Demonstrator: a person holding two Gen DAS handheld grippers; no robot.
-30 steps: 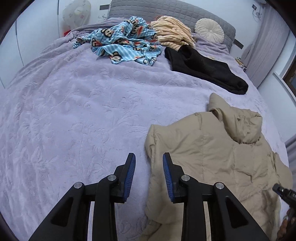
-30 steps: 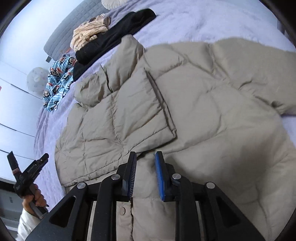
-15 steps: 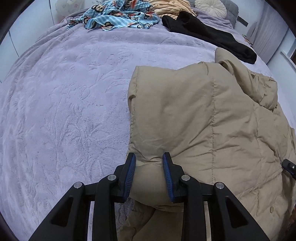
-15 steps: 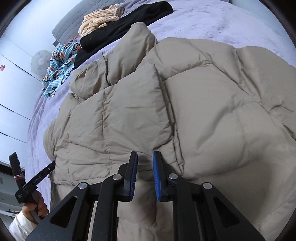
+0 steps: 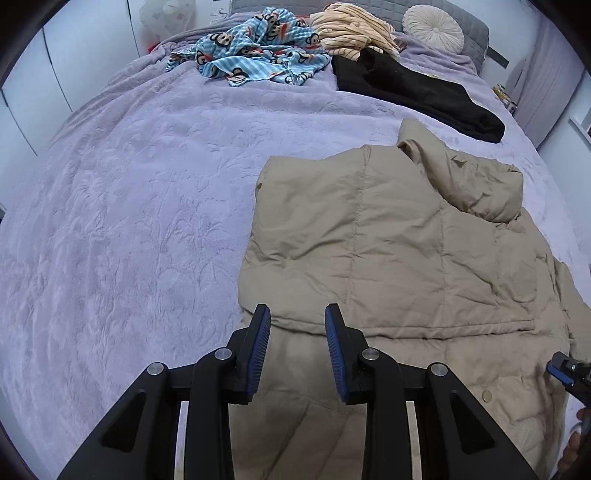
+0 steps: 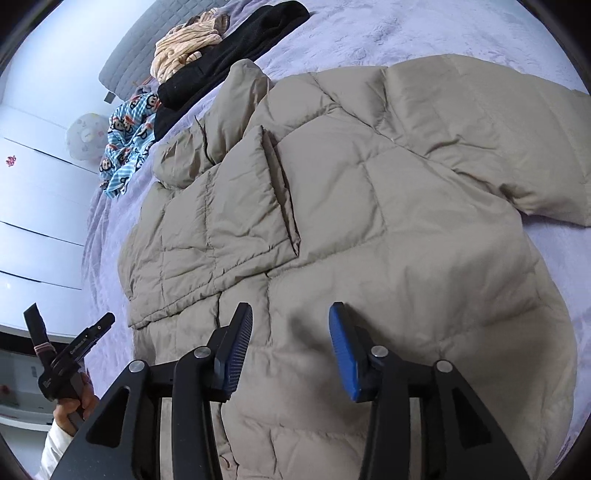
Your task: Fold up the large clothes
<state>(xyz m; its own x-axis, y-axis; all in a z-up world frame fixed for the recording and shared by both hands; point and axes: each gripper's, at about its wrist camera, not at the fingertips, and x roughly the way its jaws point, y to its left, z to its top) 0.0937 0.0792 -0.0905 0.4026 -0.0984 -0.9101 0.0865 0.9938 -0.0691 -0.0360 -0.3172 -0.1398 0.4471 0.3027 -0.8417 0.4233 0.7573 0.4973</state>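
Lying across the lower right of the left wrist view, a beige puffer jacket [image 5: 388, 251] is spread on a bed [image 5: 129, 206] covered by a lilac plush blanket. One side of the jacket is folded over onto its body, leaving a straight edge along its left and a hem line just beyond the left gripper [image 5: 297, 314]. That gripper sits at bottom centre with a narrow gap between its blue pads; nothing is clamped, and the jacket fabric shows behind and between the fingers without the pads pressing on it. The hood [image 5: 476, 177] bunches at the jacket's upper right.

At the top of this view lie a blue cartoon-print cloth [image 5: 258, 51], a cream striped garment [image 5: 351, 29], a black garment [image 5: 417, 92] and a round pillow [image 5: 432, 26], all well apart from the jacket.

From the right wrist view the jacket [image 6: 369, 221] fills most of the frame, its folded panel at centre left and one sleeve [image 6: 517, 140] stretching to the upper right. The right gripper [image 6: 291, 314] at bottom centre is opening, its fingers now fairly wide, with quilted fabric below the gap but not pinched. The left gripper's handle, held by a hand [image 6: 74, 406] with a white sleeve, appears at lower left. The black garment [image 6: 236, 48] and cream garment [image 6: 181, 51] lie at the upper left.
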